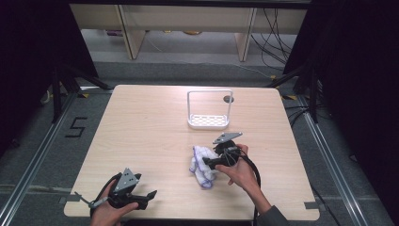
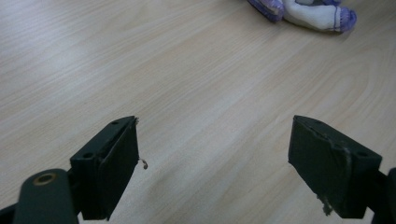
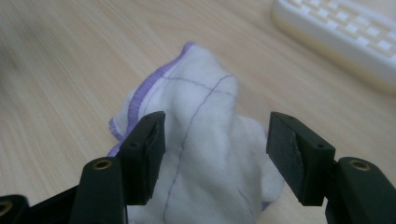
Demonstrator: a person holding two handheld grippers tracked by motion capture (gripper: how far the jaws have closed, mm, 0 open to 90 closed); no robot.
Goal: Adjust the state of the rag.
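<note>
— High view, left to right?
— Left gripper at the near bench edge, jaws spread, nothing between, pointing right. Then cloth, crumpled, white with purple trim, right of centre. Right gripper at the cloth, jaws spread. White rack farther back, well apart from the cloth.
— Left gripper view?
— Bare wood between the wide jaws; cloth far off at top right.
— Right gripper view?
— Jaws parted either side of the cloth mound, pads not pressing it. Rack at upper right.
</note>
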